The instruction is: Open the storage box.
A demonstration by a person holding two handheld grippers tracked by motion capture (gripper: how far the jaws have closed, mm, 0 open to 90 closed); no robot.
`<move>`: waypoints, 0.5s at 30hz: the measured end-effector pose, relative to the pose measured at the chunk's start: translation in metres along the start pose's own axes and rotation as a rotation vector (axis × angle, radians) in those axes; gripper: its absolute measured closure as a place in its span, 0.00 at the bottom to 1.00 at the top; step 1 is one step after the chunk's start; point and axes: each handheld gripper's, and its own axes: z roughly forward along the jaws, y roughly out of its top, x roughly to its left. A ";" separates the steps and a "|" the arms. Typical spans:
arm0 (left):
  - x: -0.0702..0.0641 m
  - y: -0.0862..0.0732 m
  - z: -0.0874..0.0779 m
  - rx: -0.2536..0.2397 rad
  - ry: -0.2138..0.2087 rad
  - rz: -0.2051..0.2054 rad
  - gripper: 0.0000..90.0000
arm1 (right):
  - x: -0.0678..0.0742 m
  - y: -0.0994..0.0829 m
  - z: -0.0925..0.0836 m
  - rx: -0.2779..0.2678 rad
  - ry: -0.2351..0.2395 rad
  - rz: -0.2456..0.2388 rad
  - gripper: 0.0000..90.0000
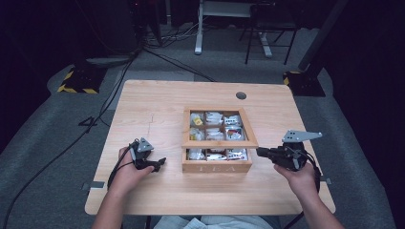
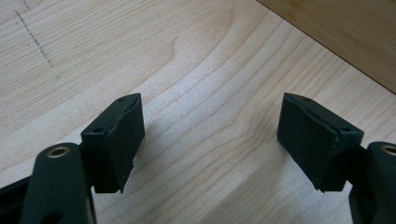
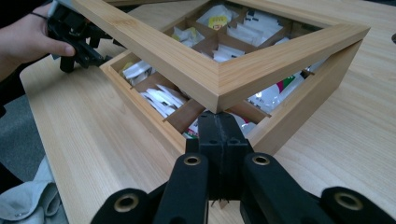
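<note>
Right gripper (image 3: 219, 126), jaws closed and empty, props the lid (image 3: 219, 79) corner at its 12 o'clock, over the box (image 1: 217, 166). Left gripper (image 1: 152, 164) rests open, farther off.

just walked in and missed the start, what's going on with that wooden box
A person is opening a wooden tea box on the table. The right gripper, jaws shut, is tucked under the corner of the windowed lid and props it partly up off the base. White tea bags show in the compartments underneath. The left gripper is open with nothing between its pads, resting over bare table beside the box.
</note>
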 end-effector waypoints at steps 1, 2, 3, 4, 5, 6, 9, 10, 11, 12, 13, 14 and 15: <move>0.000 0.000 0.000 0.000 0.000 0.000 0.26 | 0.000 0.000 0.000 0.000 0.000 0.000 1.00; 0.000 0.000 0.000 0.000 0.000 0.000 0.26 | 0.000 0.002 -0.001 -0.010 0.001 0.002 1.00; 0.000 0.000 0.000 0.000 0.000 0.000 0.26 | 0.000 0.003 -0.002 -0.012 -0.001 0.003 1.00; 0.000 0.000 0.000 0.000 0.000 0.000 0.26 | 0.000 0.003 -0.002 -0.012 -0.001 0.003 1.00; 0.000 0.000 0.000 0.000 0.000 0.000 0.26 | 0.000 0.006 -0.003 -0.027 -0.005 0.005 1.00; 0.000 0.000 0.000 0.000 0.000 0.000 0.26 | -0.001 0.008 -0.004 -0.031 -0.005 0.008 1.00; 0.000 0.000 0.000 0.000 0.000 0.000 0.26 | -0.001 0.012 -0.006 -0.051 -0.006 0.014 1.00; 0.000 0.000 0.000 0.000 0.000 0.001 0.26 | -0.002 0.013 -0.006 -0.059 -0.007 0.016 1.00; 0.000 0.000 0.000 0.000 0.000 0.001 0.26 | -0.002 0.015 -0.007 -0.067 -0.010 0.016 1.00; 0.000 0.000 0.000 0.000 0.000 0.001 0.26 | -0.002 0.015 -0.007 -0.067 -0.010 0.016 1.00; 0.000 0.000 0.000 0.000 0.000 0.001 0.26 | -0.003 0.018 -0.008 -0.079 -0.012 0.021 1.00; 0.000 0.000 0.000 0.000 0.000 0.001 0.26 | -0.003 0.019 -0.008 -0.081 -0.011 0.019 1.00; 0.000 0.000 0.000 -0.001 0.000 -0.001 0.26 | -0.004 0.020 -0.008 -0.086 -0.013 0.022 1.00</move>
